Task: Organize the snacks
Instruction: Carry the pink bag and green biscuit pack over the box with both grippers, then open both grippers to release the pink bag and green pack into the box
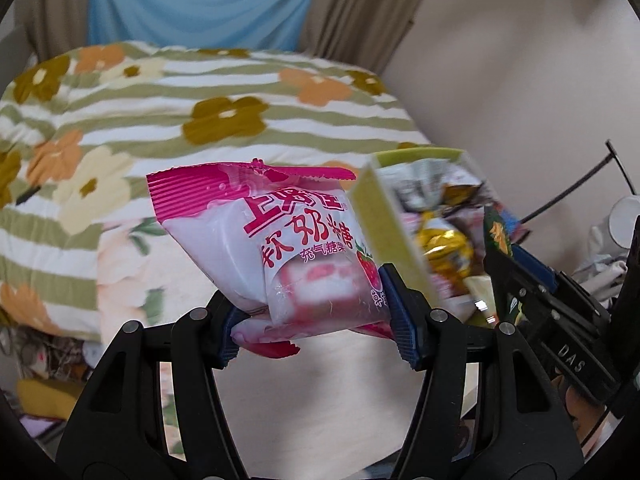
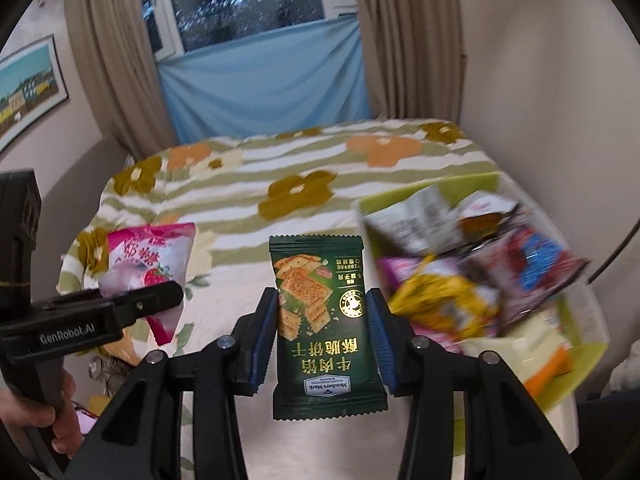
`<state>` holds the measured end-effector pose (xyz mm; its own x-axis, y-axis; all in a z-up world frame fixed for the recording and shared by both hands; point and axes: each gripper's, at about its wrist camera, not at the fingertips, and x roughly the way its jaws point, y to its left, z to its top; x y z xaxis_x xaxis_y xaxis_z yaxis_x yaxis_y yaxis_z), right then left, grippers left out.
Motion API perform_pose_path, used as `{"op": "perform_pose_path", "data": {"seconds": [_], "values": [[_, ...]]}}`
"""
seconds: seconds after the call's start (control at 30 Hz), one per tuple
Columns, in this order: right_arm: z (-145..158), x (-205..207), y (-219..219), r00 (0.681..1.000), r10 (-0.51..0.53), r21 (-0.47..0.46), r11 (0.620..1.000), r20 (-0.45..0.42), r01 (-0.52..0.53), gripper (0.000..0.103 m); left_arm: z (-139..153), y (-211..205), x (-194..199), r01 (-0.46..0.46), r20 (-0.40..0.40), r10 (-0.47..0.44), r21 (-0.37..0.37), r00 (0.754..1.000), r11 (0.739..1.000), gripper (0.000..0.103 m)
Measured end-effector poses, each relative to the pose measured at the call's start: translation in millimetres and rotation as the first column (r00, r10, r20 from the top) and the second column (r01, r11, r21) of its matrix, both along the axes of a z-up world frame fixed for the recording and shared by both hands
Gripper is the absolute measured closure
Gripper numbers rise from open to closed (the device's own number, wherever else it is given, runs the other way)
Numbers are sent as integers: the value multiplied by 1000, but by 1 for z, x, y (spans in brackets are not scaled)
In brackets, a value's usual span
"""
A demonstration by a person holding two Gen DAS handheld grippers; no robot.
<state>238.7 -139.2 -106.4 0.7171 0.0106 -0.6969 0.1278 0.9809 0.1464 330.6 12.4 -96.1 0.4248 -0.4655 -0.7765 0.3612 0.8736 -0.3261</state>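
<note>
Soft, even indoor light fills both views, with no hard shadows. In the right wrist view the window (image 2: 248, 0) shows a dim exterior and adds little light. Fisheye distortion bends the walls and curtains (image 2: 404, 40) toward a black circular border. Motion blur smears the snack-filled green tray (image 2: 576, 364) in the right wrist view and its wall (image 1: 384, 220) in the left wrist view. The pink packet (image 1: 296, 248) and green packet (image 2: 320, 320) stay sharp, their print legible. Faint glare marks the gold wrappers (image 1: 444, 244).
</note>
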Motion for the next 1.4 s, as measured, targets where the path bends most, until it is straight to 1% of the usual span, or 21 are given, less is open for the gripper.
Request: {"op": "perform_pose_path", "data": {"seconds": [0.1, 0.2, 0.3, 0.4, 0.47, 0.53, 0.57, 0.6, 0.63, 0.67, 0.8, 0.97, 1.1, 1.17, 1.27, 1.4], "values": [[13, -12, -36, 999, -24, -6, 1000, 24, 24, 62, 7, -36, -11, 20, 11, -19, -25, 1000, 1000, 46], [18, -19, -66, 999, -25, 3, 1000, 26, 25, 62, 9, -79, -23, 45, 12, -44, -33, 999, 998, 46], [23, -26, -94, 999, -16, 3, 1000, 33, 16, 62, 1, -121, -32, 76, 17, -76, -1, 997, 997, 46], [25, -32, -119, 999, -6, 12, 1000, 41, 5, 63, -12, -161, -39, 106, -10, -106, -2, 994, 994, 46], [25, -37, -133, 999, 7, 11, 1000, 45, -7, 63, -17, -179, -44, 118, -18, -118, -5, 993, 993, 45], [25, -39, -146, 999, 24, 9, 1000, 48, -25, 63, -22, -198, -49, 129, -21, -128, 9, 992, 992, 38], [25, -39, -151, 998, 36, 9, 999, 49, -36, 63, -25, -204, -52, 124, -20, -124, 23, 992, 992, 22], [24, -39, -156, 998, 49, 11, 999, 49, -49, 63, -27, -209, -57, 106, -8, -106, 43, 994, 993, 4], [23, -37, -159, 997, 60, 13, 998, 48, -61, 63, -27, -210, -60, 88, 6, -89, 50, 996, 995, 0], [22, -36, -162, 996, 77, 17, 997, 49, -78, 63, -28, -209, -63, 73, 14, -74, 50, 997, 996, 0], [19, -35, -169, 988, 144, 16, 989, 48, -144, 63, -32, -196, -70, -2, 4, 2, 24, 1000, 1000, 0], [16, -29, -172, 975, 217, 27, 976, 46, -218, 63, -25, -173, -78, -104, 25, 103, 26, 994, 994, 0], [14, -17, -175, 965, 257, 45, 965, 45, -259, 63, -20, -159, -85, -174, 44, 172, 49, 984, 983, 0], [14, -9, -174, 961, 275, 60, 959, 39, -277, 62, -17, -155, -85, -200, 53, 197, 75, 979, 977, 0], [10, 7, -170, 950, 313, 88, 946, 12, -313, 62, -15, -150, -85, -227, 56, 222, 106, 973, 968, 0], [-1, 28, -165, 943, 332, 90, 940, -31, -328, 62, -17, -145, -86, -247, 42, 243, 146, 969, 958, 0]]}}
